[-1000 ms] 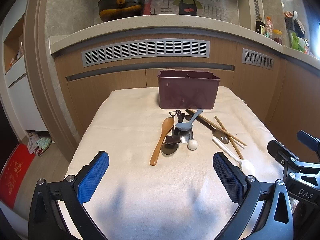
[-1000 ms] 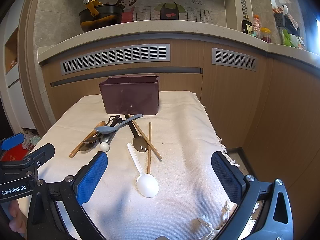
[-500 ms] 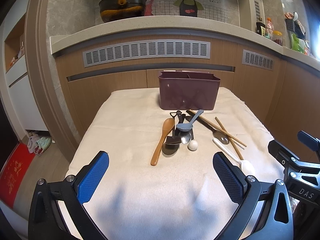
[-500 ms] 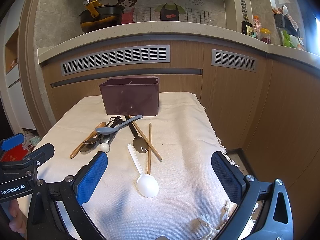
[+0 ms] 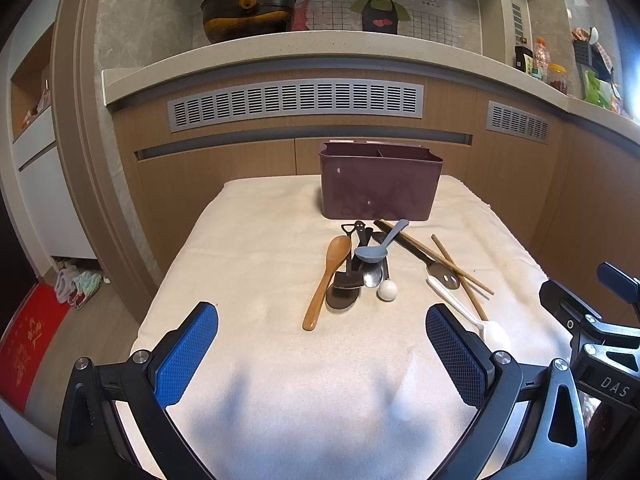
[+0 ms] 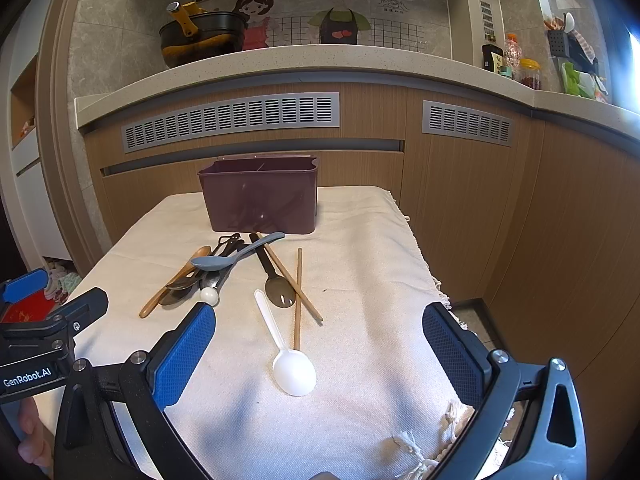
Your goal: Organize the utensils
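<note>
A dark maroon divided utensil caddy (image 5: 380, 190) (image 6: 260, 200) stands at the far end of the cloth-covered table. In front of it lie a wooden spoon (image 5: 326, 280), a grey-blue spoon (image 5: 378, 244) (image 6: 236, 254), dark and metal utensils (image 5: 352, 280), two wooden chopsticks (image 6: 297, 300) and a white plastic spoon (image 6: 286, 354) (image 5: 472, 316). My left gripper (image 5: 320, 356) hovers open near the table's front, short of the pile. Over the right front of the table my right gripper (image 6: 318, 354) is open too, the white spoon's bowl between its fingers' line of view.
The cream cloth (image 5: 256, 248) covers a small table; its fringed right edge (image 6: 424, 256) drops to the floor. A wood-panelled counter wall with vents rises just behind. A pot (image 5: 248, 12) and bottles (image 6: 508, 60) sit on the counter above. Each gripper shows in the other's view.
Both views have crept slightly; the counter and caddy sit a touch lower in frame. The utensils have not moved and both grippers stay open.
</note>
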The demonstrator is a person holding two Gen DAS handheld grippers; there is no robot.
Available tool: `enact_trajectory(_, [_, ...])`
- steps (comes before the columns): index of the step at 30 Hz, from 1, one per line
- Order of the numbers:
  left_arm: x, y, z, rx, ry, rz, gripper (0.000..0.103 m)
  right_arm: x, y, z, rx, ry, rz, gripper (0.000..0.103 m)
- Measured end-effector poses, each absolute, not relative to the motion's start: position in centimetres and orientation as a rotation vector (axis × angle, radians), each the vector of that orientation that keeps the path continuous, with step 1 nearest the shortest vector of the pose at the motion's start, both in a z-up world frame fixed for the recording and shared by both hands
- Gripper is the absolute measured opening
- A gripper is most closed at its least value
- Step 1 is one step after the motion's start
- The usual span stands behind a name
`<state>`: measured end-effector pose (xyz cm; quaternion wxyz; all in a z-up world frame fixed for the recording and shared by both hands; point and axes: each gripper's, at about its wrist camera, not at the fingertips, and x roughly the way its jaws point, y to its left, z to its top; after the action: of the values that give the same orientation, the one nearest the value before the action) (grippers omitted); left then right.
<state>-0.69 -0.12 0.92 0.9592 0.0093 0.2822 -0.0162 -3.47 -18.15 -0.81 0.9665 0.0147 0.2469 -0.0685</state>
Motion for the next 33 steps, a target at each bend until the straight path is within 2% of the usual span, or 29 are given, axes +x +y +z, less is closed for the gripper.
enact_trajectory(13, [0.9,1.0,0.2,-0.048,0.616,-0.025,0.103,-2.2,-19.0,-0.8,0.004,0.511,-0.175,0.103])
enact_trajectory(17, [2.8,1.3,0.0,-0.054,0.635,-0.002,0.103,0.5,-19.9,-0.7,0.005,0.569,-0.129,0.103])
enact_trajectory(27, [11.0,1.1,-1.7,0.044,0.758,-0.095,0.103,7.4,-20.3,-0.8,-0.119,0.660,0.013,0.103])
enact_trajectory(31, [13.4,2.2,-2.5,0.001,0.773,-0.141,0.102,9.7,-19.5,-1.8,-0.174,0.698,0.065,0.103])
enact_trajectory(33, [15.2,2.8,-3.1,-0.027,0.814,-0.152,0.097,11.0,-19.0,-2.3,-0.194,0.721,0.092,0.103])
